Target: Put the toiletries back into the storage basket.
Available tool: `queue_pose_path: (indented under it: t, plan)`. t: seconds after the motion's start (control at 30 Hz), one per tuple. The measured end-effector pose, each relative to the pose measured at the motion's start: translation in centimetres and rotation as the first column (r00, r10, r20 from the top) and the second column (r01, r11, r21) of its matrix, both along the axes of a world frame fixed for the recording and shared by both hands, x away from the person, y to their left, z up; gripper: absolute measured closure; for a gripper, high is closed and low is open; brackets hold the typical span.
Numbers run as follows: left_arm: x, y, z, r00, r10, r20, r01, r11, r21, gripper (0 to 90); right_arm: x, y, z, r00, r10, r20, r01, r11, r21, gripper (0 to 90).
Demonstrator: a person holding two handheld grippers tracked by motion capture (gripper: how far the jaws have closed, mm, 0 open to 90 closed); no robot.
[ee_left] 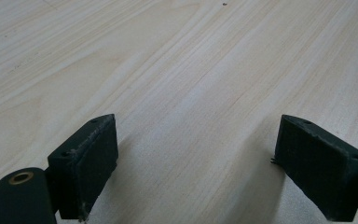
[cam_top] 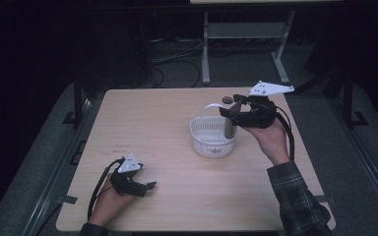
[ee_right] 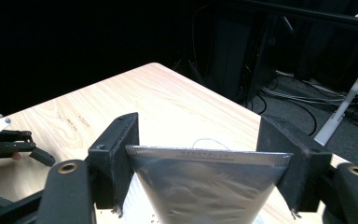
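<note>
Light wooden table (cam_top: 177,128); white mesh basket (cam_top: 210,137), small dark disc (cam_top: 227,100) on it

Glossy, seemingly foil pouch (ee_right: 205,186); matt wood table (cam_top: 152,128)

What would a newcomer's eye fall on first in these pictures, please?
Most likely the right tongs, raised over the far right part of the table and clamped on a silvery pouch that hangs above a white mesh basket. Next, the left tongs, resting open and empty on the near left of the wood. A small dark round thing lies beyond the basket.
</note>
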State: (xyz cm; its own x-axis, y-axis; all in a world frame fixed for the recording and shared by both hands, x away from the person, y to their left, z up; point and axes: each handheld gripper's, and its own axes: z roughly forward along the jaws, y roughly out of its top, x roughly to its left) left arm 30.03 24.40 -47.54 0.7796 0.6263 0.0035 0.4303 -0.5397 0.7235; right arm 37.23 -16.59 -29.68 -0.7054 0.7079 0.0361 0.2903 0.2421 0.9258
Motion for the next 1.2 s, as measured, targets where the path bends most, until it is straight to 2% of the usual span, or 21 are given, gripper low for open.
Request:
queue_pose_path:
  t: [0.8,1.2]
  plan:
    - [0.0,0.0,0.0,1.0000,-0.001,0.000,0.001,1.0000,0.001,12.3,1.1,0.0,-2.4,0.9990,-0.019,-0.040,0.019,0.9998,-0.012,30.2]
    - [0.0,0.0,0.0,1.0000,-0.003,0.000,0.003,1.0000,0.004,12.3,1.2,0.2,-3.3,0.9982,-0.024,-0.056,0.023,0.9997,-0.011,30.2]
